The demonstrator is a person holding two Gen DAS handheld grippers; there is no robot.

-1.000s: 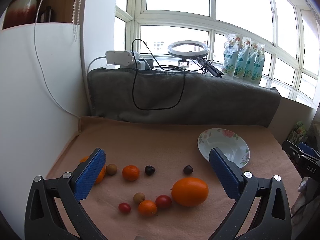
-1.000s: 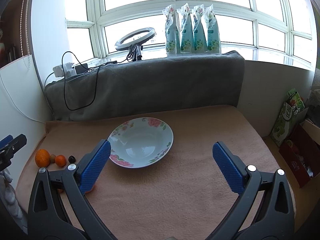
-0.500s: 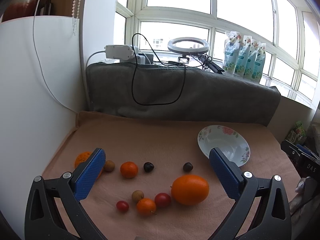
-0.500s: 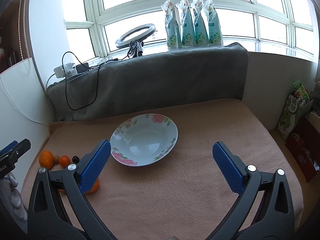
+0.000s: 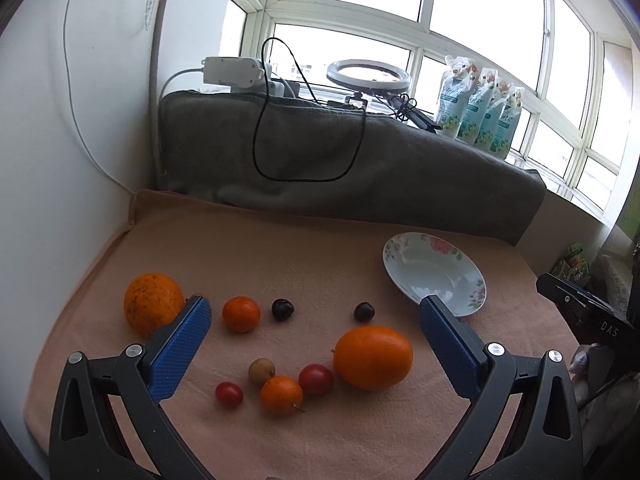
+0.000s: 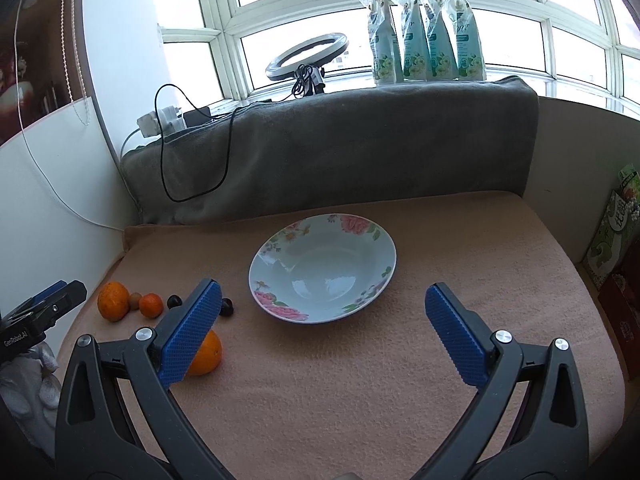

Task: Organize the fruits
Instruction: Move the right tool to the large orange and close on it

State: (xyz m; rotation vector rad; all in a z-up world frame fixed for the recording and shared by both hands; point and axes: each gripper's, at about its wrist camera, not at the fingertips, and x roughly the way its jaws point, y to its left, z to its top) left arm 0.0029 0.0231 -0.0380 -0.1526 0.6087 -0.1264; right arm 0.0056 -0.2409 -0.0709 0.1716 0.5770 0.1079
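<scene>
Fruits lie loose on the pink cloth (image 5: 280, 248). In the left wrist view I see a big orange (image 5: 373, 357), another orange (image 5: 153, 303) at the left, two mandarins (image 5: 241, 313) (image 5: 281, 393), two tomatoes (image 5: 315, 378) (image 5: 229, 394), a longan (image 5: 261, 371) and two dark cherries (image 5: 283, 308) (image 5: 364, 311). A floral bowl (image 5: 434, 272) stands empty at the right; it also shows in the right wrist view (image 6: 322, 267). My left gripper (image 5: 314, 332) is open above the fruits. My right gripper (image 6: 324, 324) is open and empty in front of the bowl.
A grey blanket (image 5: 340, 168) with a black cable covers the back ledge. A ring light (image 5: 368, 76) and several pouches (image 5: 480, 108) stand on the sill. A white wall (image 5: 60, 160) bounds the left. Boxes (image 6: 616, 240) stand past the right edge.
Both grippers have pulled back and risen a little, so the fruits and the bowl sit further up in view. Nothing on the cloth has moved.
</scene>
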